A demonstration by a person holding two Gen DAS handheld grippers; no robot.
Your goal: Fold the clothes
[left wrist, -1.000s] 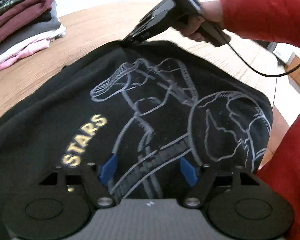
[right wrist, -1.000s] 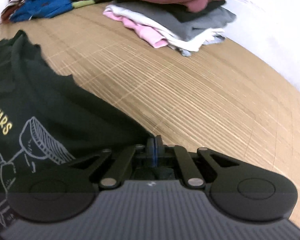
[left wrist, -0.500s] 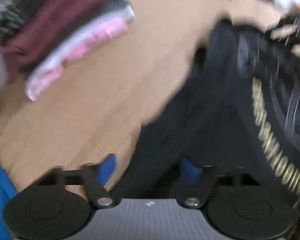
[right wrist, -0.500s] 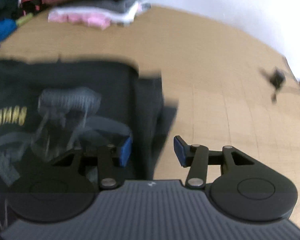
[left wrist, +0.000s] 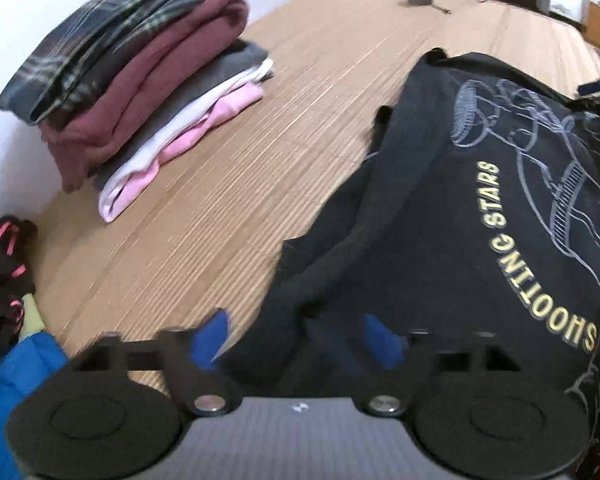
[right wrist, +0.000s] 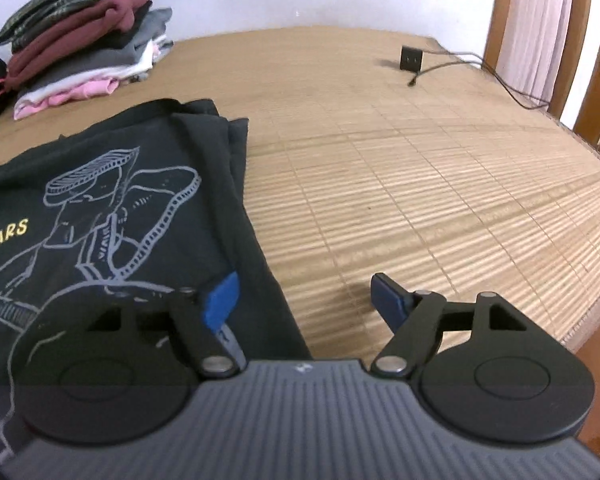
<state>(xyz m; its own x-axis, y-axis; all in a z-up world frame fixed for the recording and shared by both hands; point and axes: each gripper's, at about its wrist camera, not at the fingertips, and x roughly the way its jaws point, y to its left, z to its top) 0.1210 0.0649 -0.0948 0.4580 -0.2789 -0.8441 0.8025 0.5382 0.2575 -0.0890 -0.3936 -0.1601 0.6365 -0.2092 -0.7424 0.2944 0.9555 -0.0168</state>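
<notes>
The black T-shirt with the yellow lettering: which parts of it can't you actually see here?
- Left wrist view: the black T-shirt runs off the right edge; the left gripper hides its near fabric.
- Right wrist view: the picture's left edge cuts off "SHOOTING"; the right gripper covers the lower print.
- Neither view shows the hem.

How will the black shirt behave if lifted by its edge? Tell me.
Probably floppy: the black shirt already lies in soft folds. Likely light, being thin cloth. It may drag on the ribbed mat.
</notes>
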